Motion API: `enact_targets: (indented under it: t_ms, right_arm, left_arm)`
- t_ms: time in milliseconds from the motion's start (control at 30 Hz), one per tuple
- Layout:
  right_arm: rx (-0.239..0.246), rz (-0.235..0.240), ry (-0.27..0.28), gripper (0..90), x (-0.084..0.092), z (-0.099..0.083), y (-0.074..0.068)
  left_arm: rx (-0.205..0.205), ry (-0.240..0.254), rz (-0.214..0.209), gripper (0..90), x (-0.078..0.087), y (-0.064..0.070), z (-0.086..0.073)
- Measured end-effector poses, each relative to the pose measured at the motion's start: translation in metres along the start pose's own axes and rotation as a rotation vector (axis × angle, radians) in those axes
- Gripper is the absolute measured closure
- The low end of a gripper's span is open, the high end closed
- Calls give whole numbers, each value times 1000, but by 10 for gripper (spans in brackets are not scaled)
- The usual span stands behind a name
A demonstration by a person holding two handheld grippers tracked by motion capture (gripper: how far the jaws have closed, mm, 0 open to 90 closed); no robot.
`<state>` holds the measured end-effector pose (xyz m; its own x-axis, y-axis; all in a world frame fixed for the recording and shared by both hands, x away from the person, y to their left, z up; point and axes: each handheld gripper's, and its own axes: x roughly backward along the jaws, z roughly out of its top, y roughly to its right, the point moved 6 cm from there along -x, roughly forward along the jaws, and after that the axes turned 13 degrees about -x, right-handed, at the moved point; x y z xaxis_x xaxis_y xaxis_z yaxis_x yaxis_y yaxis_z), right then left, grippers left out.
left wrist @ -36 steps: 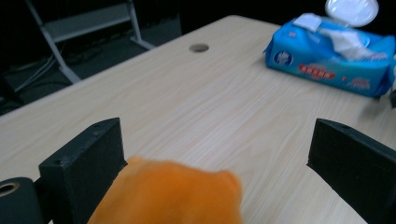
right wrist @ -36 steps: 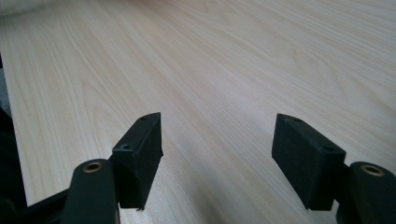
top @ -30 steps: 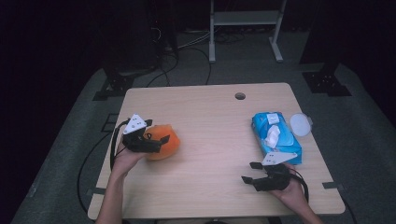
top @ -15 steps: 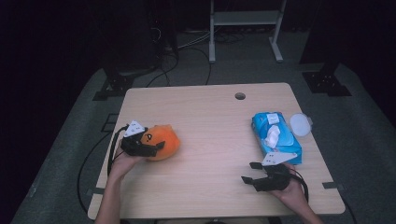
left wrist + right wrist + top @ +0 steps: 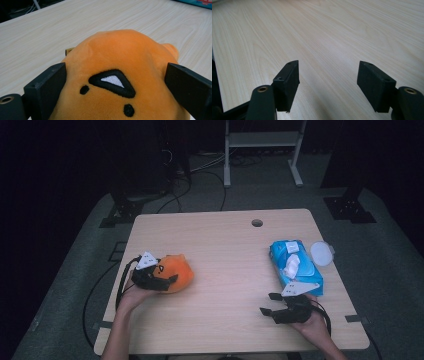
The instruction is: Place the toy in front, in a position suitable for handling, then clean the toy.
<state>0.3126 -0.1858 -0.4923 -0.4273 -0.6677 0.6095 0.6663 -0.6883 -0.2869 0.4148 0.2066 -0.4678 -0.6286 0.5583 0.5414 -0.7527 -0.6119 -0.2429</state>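
I have the left tongs (image 5: 167, 279) around the round orange plush toy with the black-stitched face (image 5: 176, 272), which sits at the left side of the pale wooden desk (image 5: 225, 250), near its front edge. In the left gripper view each black jaw presses a flank of the toy (image 5: 120, 82), so I read it as pinched, though the soft fabric gives and the bite looks shallow. My worry is that the plush squeezes out forward if I lift quickly, since the jaws hold the rounded sides rather than anything firm; tilting the hand would make that worse.

My right tongs (image 5: 272, 311) rest low near the front right of the desk, jaws spread wide over bare wood with nothing between them. Just behind them lies the blue soft pack of wet wipes (image 5: 295, 265), with a small round white lid (image 5: 321, 254) beside it; a careless swing of that hand could knock the pack.

Compared with a second ago, the toy and my left hand have shifted slightly towards me and leftward. The right hand has stayed put.
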Motion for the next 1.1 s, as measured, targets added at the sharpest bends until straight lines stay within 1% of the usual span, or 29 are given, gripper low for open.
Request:
enact_targets:
  t_ms: [67,133,167,200,233,267,300,367,400,433,500,567,633,667,700,733,767,800,867,933,1000,1067,1100]
  right_arm:
    - [3,2,1,333,0,0,-1]
    - [0,3,-2,333,0,-1,-2]
    - [5,3,-2,333,0,-1,-2]
    - [7,3,-1,333,0,-1,-3]
    - [6,5,-3,333,0,-2,-4]
    - [9,3,-7,333,0,-2,-4]
    - [14,0,-9,333,1,-2,-3]
    - [14,-2,-6,332,2,-2,-3]
    - [8,-3,3,333,4,-2,-2]
    - [8,-3,3,333,4,-2,-2]
    - [3,-3,12,335,5,-2,-1]
    - [3,-4,11,335,5,-1,-1]
    - [9,3,7,336,5,-2,-3]
    - [9,3,7,336,5,-2,-3]
    - [21,4,6,336,5,-3,-5]
    - [21,4,6,336,5,-3,-5]
    - [24,8,9,336,6,-3,-6]
    - [21,12,11,337,6,-3,-6]
    - [22,8,10,337,7,-3,-6]
    - [20,8,14,337,7,-2,-5]
    - [18,8,16,337,7,-2,-4]
    - [18,8,18,337,8,-2,-4]
    - [18,7,19,337,8,-2,-4]
  left_arm:
    - [-4,-2,-7,43,0,0,-1]
    - [-7,-8,-1,56,0,0,-1]
    - [-5,-11,5,70,1,-1,0]
    - [-5,-11,7,105,1,-1,0]
    - [3,-3,13,164,2,-1,2]
    - [14,9,19,193,3,-2,3]
    - [14,9,19,219,3,-2,3]
    - [31,18,13,236,4,-4,4]
    - [45,36,11,282,6,-5,5]
    - [45,36,11,300,6,-5,5]
    - [67,55,10,317,7,-6,6]
    - [72,67,15,331,9,-7,6]
    - [77,73,14,362,10,-7,7]
    - [79,76,16,362,11,-7,8]
    - [81,81,13,387,11,-6,8]
    - [83,84,8,387,12,-6,9]
    - [93,93,6,394,12,-6,10]
    - [114,103,1,398,13,-6,11]
    - [134,112,0,401,13,-8,11]
    - [134,120,0,401,14,-9,12]
    - [157,144,-7,400,16,-8,15]
    - [169,178,-20,400,19,-7,20]
    - [171,201,-27,399,21,-6,25]
